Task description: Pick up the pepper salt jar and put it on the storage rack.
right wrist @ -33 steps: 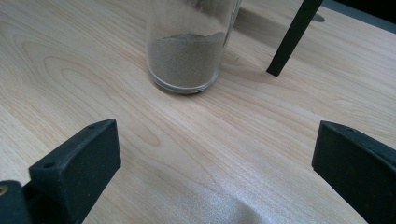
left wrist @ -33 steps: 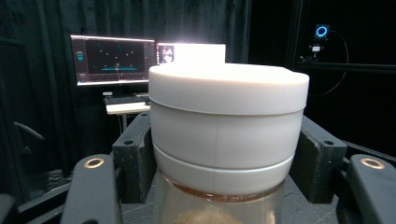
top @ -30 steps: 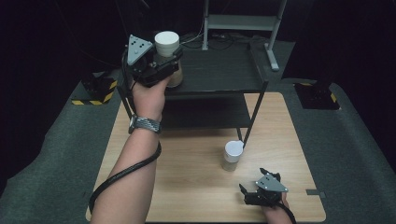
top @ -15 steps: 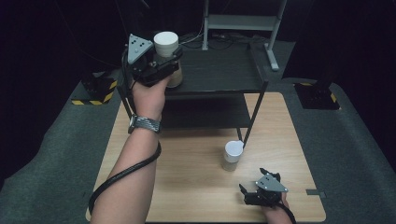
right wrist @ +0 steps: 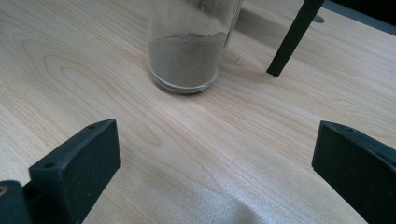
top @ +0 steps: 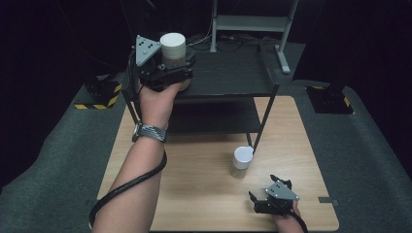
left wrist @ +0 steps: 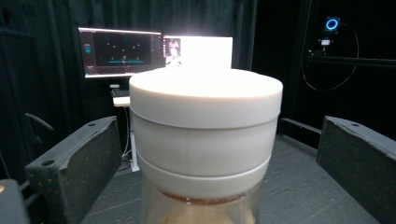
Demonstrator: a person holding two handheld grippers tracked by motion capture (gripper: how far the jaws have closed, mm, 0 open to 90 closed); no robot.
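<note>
Left gripper (top: 177,73) fingers have just been opening – now spread either side of the white-capped jar (top: 173,51) on the shelf (top: 228,73), pads clear. Glass: rigid, slippery, breakable – grip mid-body, below the cap. Right gripper (top: 260,200) fingers spread above the desk (top: 204,194).

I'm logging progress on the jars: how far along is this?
Done: one white-lidded jar stands on the black shelf's top level. In hand: the left claw has just been opening, its jaws clear of that jar on both sides, so the release looks finished. Left: the second jar stands on the wooden table, and the right claw rests open in front of it, not touching.
</note>
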